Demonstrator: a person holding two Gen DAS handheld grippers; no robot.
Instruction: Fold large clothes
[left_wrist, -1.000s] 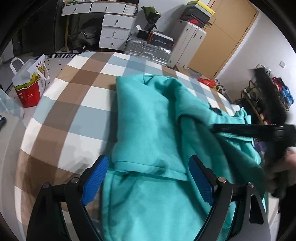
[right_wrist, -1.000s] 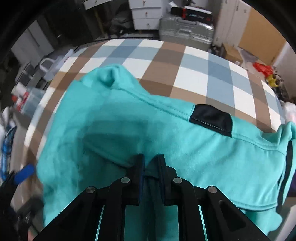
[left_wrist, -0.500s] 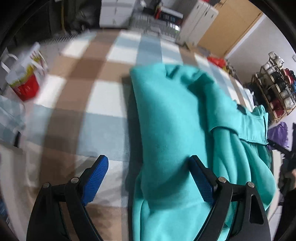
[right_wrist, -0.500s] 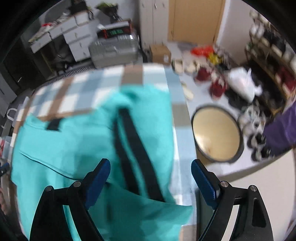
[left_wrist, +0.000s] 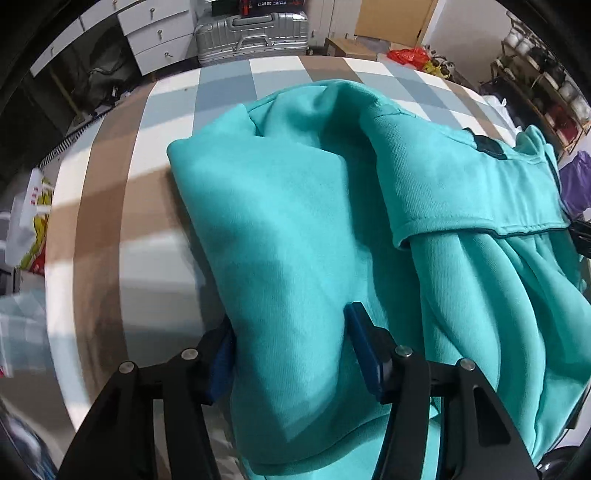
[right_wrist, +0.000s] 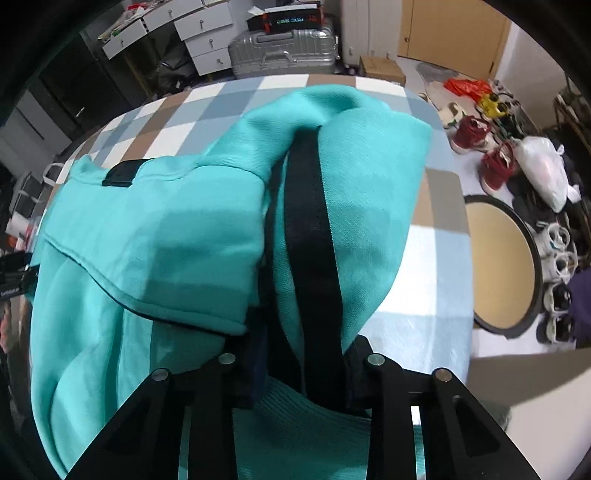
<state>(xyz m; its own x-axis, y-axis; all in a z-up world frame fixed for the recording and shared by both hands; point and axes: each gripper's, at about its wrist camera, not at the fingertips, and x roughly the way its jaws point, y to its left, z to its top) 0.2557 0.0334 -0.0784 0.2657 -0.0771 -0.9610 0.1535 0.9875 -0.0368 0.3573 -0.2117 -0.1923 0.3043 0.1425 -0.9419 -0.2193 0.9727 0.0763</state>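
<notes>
A large teal garment (left_wrist: 314, 221) lies bunched and partly folded on a checked bed cover (left_wrist: 155, 184). My left gripper (left_wrist: 291, 350) points down over its left folded edge. Its jaws are closing, and a thick fold of teal cloth fills the gap, touching both blue pads (left_wrist: 364, 347). In the right wrist view the garment (right_wrist: 166, 240) shows a black stripe (right_wrist: 306, 221) running down its right part. My right gripper (right_wrist: 306, 362) is closing on that striped fold, and the cloth hides its pads. A small black patch (right_wrist: 122, 173) sits on the upper layer.
The cover's edge (right_wrist: 443, 258) drops off just right of the garment. Below it lie a round tan tray (right_wrist: 498, 266), several shoes (right_wrist: 476, 133) and a white bag (right_wrist: 543, 173). A silver suitcase (left_wrist: 251, 29) and white drawers (left_wrist: 159, 33) stand beyond the far end.
The left gripper slid onto the garment's left fold and its jaws narrowed around it. The right gripper let go, opened, swung to the black-striped right side and closed there.
</notes>
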